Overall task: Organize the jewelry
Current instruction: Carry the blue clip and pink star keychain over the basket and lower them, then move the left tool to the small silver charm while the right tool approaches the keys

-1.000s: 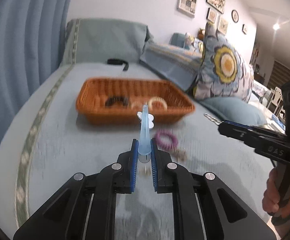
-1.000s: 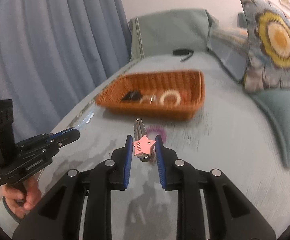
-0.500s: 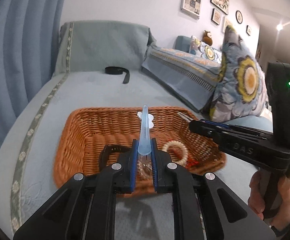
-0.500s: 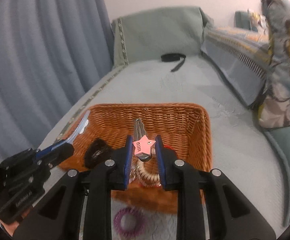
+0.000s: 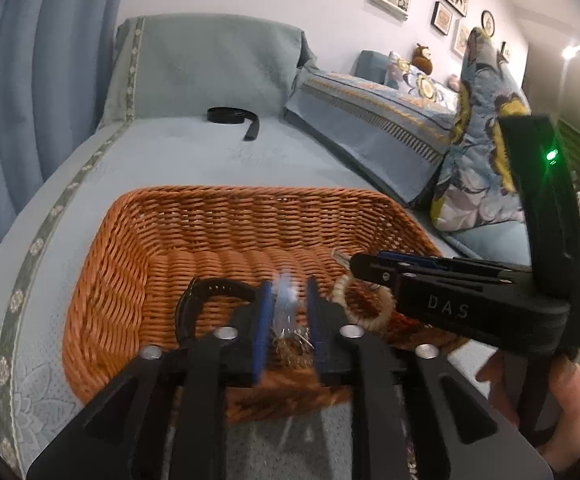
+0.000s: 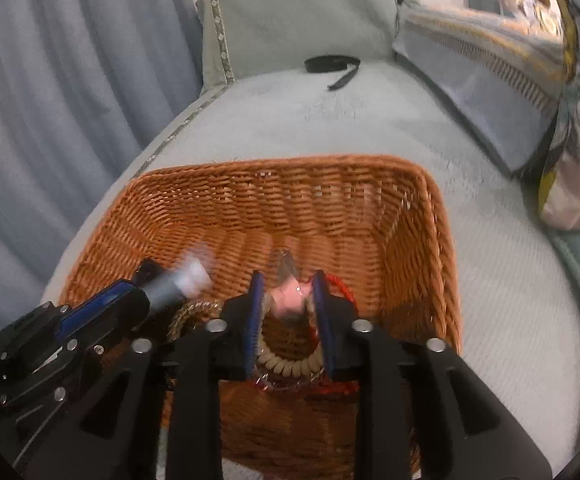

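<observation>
since half a second ago both grippers' fingers have parted over the orange wicker basket [image 6: 430,216]: left gripper [image 5: 286,320] around a blurred pale blue clip [image 5: 284,292], right gripper [image 6: 288,312] around a blurred pink star clip [image 6: 288,300]; whether either still touches is unclear.

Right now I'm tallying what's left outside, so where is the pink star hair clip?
In the right wrist view the pink star hair clip sits between the right hand-held gripper fingers, over the wicker basket, just above the cream coil bracelet.
</observation>
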Tool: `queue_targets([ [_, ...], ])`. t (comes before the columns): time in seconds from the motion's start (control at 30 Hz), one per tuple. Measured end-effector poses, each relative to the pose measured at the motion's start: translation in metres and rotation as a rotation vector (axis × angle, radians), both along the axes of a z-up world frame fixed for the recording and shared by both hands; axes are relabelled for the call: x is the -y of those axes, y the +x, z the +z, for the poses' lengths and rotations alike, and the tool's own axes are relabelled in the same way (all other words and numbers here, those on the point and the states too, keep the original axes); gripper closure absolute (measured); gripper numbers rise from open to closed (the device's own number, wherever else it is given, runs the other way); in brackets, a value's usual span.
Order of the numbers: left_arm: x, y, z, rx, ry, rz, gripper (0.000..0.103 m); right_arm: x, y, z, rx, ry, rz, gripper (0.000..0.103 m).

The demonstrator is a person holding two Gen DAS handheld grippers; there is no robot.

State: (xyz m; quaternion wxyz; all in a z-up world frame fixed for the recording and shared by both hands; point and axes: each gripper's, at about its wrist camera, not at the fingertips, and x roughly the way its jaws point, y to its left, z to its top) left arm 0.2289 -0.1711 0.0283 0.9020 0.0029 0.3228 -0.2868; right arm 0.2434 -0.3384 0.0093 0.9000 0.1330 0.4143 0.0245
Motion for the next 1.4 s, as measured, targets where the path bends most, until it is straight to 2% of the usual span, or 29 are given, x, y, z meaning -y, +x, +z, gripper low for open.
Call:
queue_targets([
  [0.03,-0.005,-0.005,0.003,0.01,-0.011,-0.001,0.075,0.003,-0.006,0.002,0.01,0.007,-0.005,0.061],
  [0.07,-0.008,-0.01,0.006,0.018,-0.017,-0.003,0.075,0.005,-0.012,0.005,0.024,0.014,-0.007,0.06],
  [0.17,-0.027,-0.035,0.018,0.036,-0.06,-0.022,0.072,0.009,-0.045,0.017,0.076,0.04,0.006,0.06],
  [0.3,-0.046,-0.069,0.022,0.04,-0.094,-0.032,0.065,0.007,-0.087,0.023,0.105,0.028,0.018,0.06],
  [0.47,-0.063,-0.106,0.008,0.012,-0.092,-0.029,0.065,0.0,-0.128,0.015,0.104,0.028,0.05,0.06],
  [0.7,-0.077,-0.129,-0.022,-0.061,-0.083,-0.006,0.066,-0.019,-0.156,-0.006,0.067,0.002,0.111,0.06],
  [0.8,-0.08,-0.133,-0.031,-0.082,-0.081,-0.004,0.066,-0.026,-0.163,-0.012,0.059,-0.019,0.133,0.061],
  [0.87,-0.081,-0.134,-0.034,-0.091,-0.081,-0.005,0.066,-0.03,-0.164,-0.015,0.053,-0.03,0.148,0.068],
  [0.97,-0.081,-0.136,-0.039,-0.106,-0.079,-0.01,0.066,-0.033,-0.163,-0.02,0.044,-0.043,0.158,0.073],
  [1.07,-0.076,-0.139,-0.047,-0.105,-0.042,-0.014,0.066,-0.033,-0.159,-0.023,0.035,-0.045,0.164,0.079],
  [1.27,-0.068,-0.143,-0.051,-0.083,0.015,-0.025,0.066,-0.034,-0.145,-0.03,-0.002,-0.033,0.194,0.079],
  [1.4,-0.067,-0.144,-0.051,-0.075,0.02,-0.034,0.066,-0.029,-0.136,-0.036,-0.039,-0.034,0.211,0.079],
])
